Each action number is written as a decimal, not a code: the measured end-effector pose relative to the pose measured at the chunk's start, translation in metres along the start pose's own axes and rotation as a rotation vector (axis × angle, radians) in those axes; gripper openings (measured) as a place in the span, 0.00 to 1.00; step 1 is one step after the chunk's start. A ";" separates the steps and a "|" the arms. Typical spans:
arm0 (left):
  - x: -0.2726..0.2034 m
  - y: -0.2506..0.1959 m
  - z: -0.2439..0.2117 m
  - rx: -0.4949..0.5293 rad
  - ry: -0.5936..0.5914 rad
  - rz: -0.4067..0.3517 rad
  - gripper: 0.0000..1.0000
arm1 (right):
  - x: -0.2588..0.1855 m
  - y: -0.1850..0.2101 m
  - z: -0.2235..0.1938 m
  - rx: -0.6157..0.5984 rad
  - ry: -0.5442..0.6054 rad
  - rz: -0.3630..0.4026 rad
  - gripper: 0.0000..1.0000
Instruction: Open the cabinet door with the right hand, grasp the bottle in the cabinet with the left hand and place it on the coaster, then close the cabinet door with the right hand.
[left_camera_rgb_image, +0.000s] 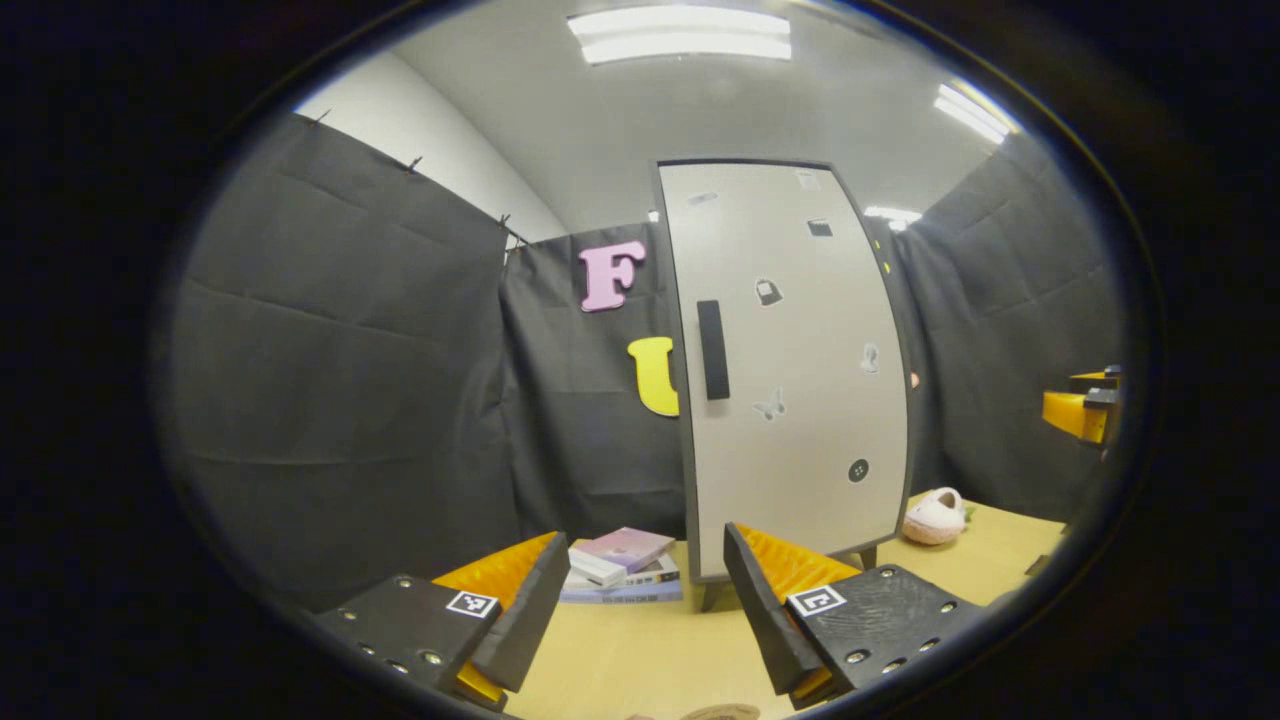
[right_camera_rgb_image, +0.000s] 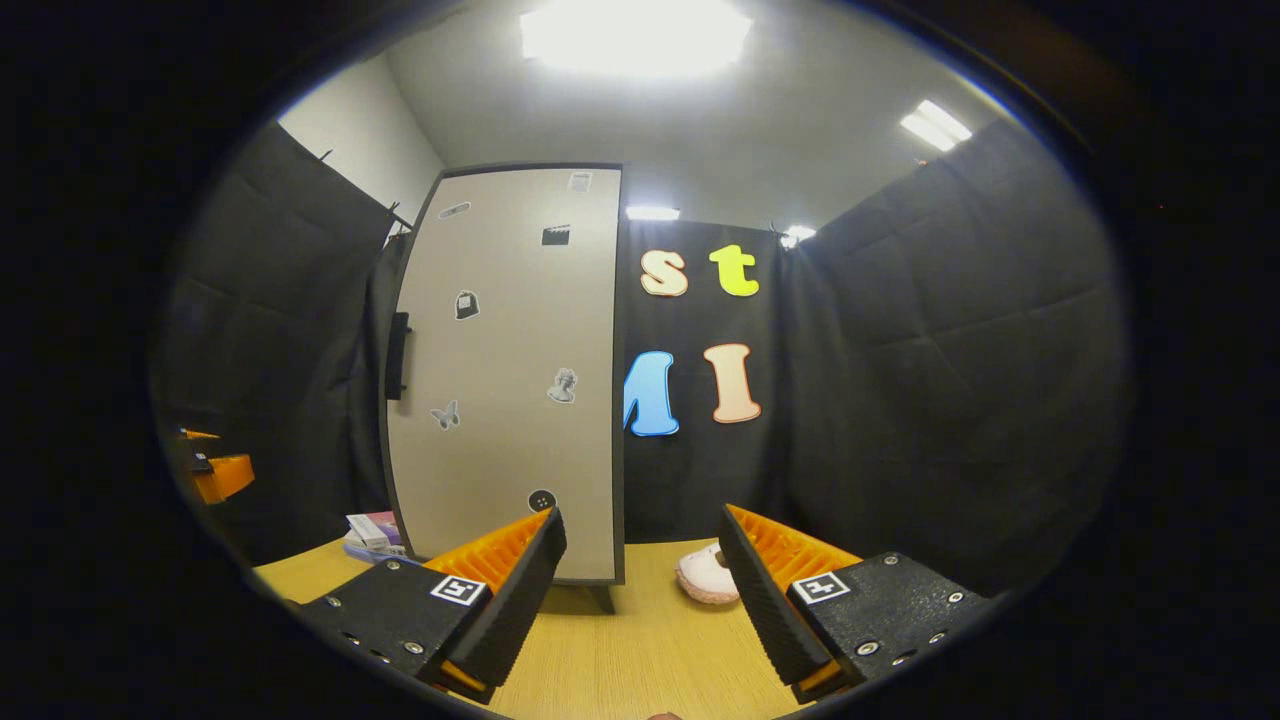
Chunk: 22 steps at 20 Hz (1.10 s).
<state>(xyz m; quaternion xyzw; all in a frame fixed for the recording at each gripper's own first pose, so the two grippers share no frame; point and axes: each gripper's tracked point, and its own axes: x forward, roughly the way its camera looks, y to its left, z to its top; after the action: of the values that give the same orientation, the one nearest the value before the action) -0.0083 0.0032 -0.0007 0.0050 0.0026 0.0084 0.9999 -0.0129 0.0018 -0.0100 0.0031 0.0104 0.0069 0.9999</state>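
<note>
The white cabinet (left_camera_rgb_image: 790, 370) stands on the wooden table with its door closed, stickers on the front and a dark vertical handle (left_camera_rgb_image: 712, 350) at its left edge. In the right gripper view the same door (right_camera_rgb_image: 505, 370) and handle (right_camera_rgb_image: 398, 355) sit left of centre. The bottle is hidden behind the door. A round brownish edge, perhaps the coaster (left_camera_rgb_image: 722, 712), peeks in at the bottom. My left gripper (left_camera_rgb_image: 645, 545) is open and holds nothing, some way short of the cabinet. My right gripper (right_camera_rgb_image: 642, 520) is open too, in front of the door's right edge.
A small stack of books (left_camera_rgb_image: 620, 570) lies left of the cabinet's foot, also seen as books (right_camera_rgb_image: 372, 530). A pink-white plush item (left_camera_rgb_image: 935, 515) rests on the table (left_camera_rgb_image: 640, 650) to the cabinet's right, seen again as the plush (right_camera_rgb_image: 705, 578). Black cloth walls surround the table.
</note>
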 end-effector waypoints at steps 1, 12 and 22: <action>-0.001 0.000 0.001 -0.002 0.000 0.003 0.89 | -0.001 -0.001 0.001 -0.002 -0.003 -0.001 0.95; -0.010 0.007 0.007 -0.016 -0.019 0.017 0.89 | 0.014 0.014 0.007 0.021 0.019 0.016 0.95; -0.053 0.073 0.009 0.008 -0.021 0.139 0.89 | 0.060 0.089 0.038 0.039 -0.025 0.153 0.95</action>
<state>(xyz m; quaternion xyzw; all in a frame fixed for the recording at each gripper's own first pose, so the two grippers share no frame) -0.0626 0.0750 0.0090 0.0093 -0.0084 0.0777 0.9969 0.0470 0.0914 0.0276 0.0236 -0.0024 0.0832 0.9963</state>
